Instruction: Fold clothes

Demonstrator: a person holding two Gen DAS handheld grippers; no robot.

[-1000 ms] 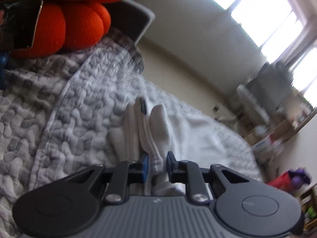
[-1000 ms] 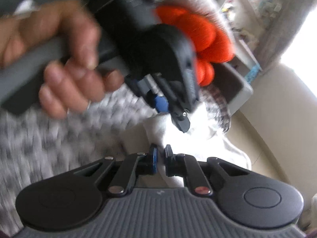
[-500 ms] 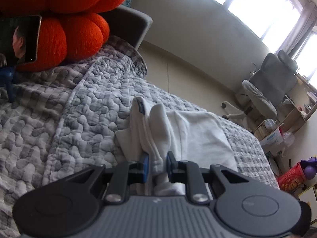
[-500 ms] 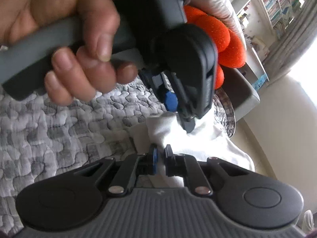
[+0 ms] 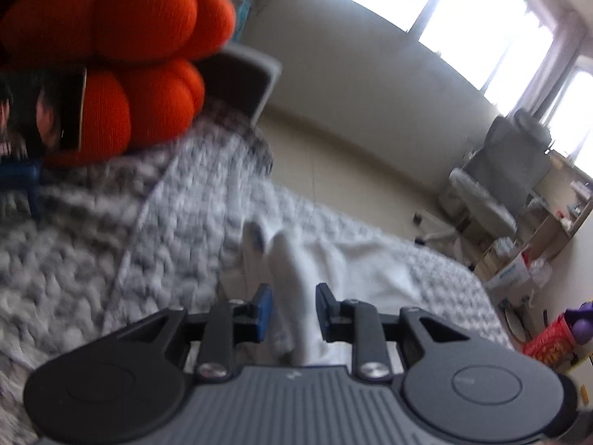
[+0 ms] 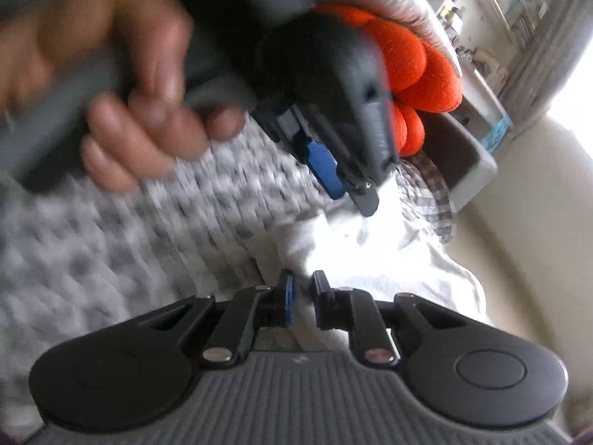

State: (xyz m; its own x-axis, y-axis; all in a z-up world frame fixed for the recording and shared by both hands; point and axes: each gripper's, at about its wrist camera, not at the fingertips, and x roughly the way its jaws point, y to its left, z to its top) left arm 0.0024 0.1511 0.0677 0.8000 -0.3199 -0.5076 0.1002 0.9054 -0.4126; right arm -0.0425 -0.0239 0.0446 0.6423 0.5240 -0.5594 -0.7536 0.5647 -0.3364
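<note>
**Left gripper let go of the white garment; right one loosening too**

Half a sec earlier the left gripper was pinched tight on a bunched ridge of the white garment. Now its jaws stood clearly apart, the cloth ridge lying loose between them w/o being squeezed. The right gripper had also widened a little vs. before: a narrow gap, white fabric sitting in it, but motion blur made it hard to say whether it still pinched – cannot tell. Probably a fold had just been laid down and both were releasing, so the next step would be to re-grab another edge.

In the right wrist view the left gripper and the person's left hand hung just above the garment, blurred, i.e. moving.

Surface: garment lay on a grey-and-white quilted bedspread, partly bunched, its flat part spreading away from the orange knot cushion toward the bed's far edge. A phone leaned against the cushion. Beyond the garment: beige floor, grey office chair under bright windows, cluttered shelves near it.
</note>
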